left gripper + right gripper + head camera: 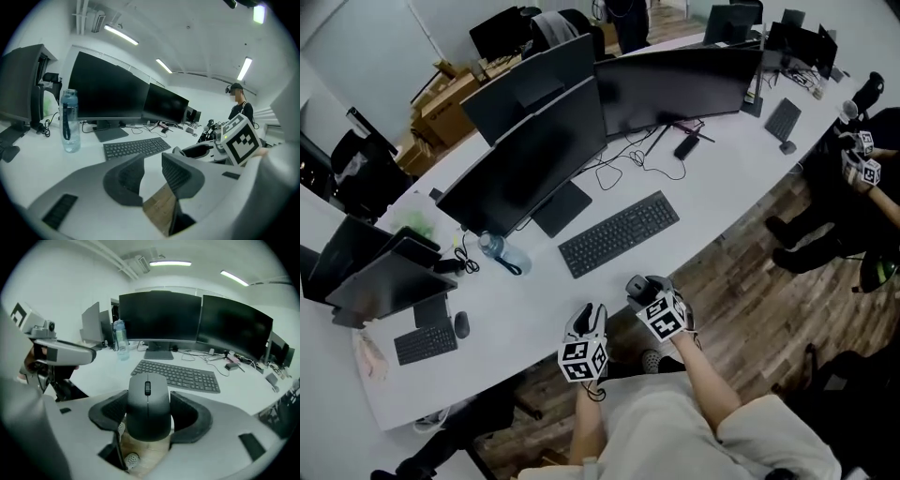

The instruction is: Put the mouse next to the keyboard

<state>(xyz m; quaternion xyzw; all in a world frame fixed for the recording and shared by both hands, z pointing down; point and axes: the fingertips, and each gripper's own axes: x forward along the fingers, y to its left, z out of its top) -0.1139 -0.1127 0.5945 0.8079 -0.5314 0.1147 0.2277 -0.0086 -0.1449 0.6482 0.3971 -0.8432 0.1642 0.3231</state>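
- Gripping the mouse [148,404] by its two sides, my right claw [149,414] has both pads pressed on it. The scroll wheel faces up and the nose points toward the keyboard [177,373].
- From the head view, the mouse hangs in the claw at the near edge of the desk [694,206], not resting on it. It is near the keyboard's right end but apart from it.
- Between mouse and keyboard I see plain white desk top.
- My left claw [150,174] hovers just beside the right one. Its jaws stand apart, and I see desk and wooden floor [750,300] through the gap.
- A water bottle [499,251] stands upright off the keyboard's left end.
- Behind the keyboard are two dark monitors [534,159], with loose cables [619,164] trailing on the desk near their stands.
- Far left sit a smaller keyboard [426,342] and a second mouse [461,324], well apart from mine.
- At the far right another person [862,202] holds marker cubes.
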